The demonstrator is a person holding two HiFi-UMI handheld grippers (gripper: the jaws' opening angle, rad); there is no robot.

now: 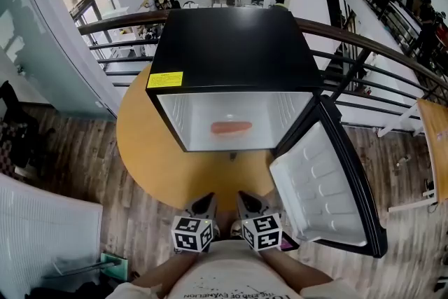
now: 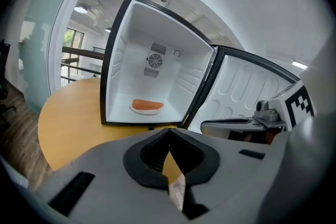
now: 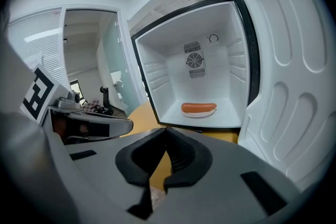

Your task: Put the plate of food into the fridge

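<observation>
A black mini fridge (image 1: 234, 45) stands on a round wooden table (image 1: 143, 150), its door (image 1: 325, 185) swung wide open to the right. Inside, on the white floor of the fridge, rests a white plate with a sausage (image 1: 231, 128), also seen in the left gripper view (image 2: 147, 106) and the right gripper view (image 3: 198, 108). My left gripper (image 1: 204, 204) and right gripper (image 1: 247, 203) hover side by side at the table's near edge, well short of the fridge. Both are shut and hold nothing. The left gripper's (image 2: 169, 136) and right gripper's (image 3: 167, 134) jaw tips meet.
A curved railing (image 1: 364, 45) runs behind the table, with an atrium and people far below. A white panel (image 1: 42, 227) lies at the lower left on the wooden floor. Another wooden tabletop (image 1: 437, 126) shows at the right edge. The open door takes up the space right of the grippers.
</observation>
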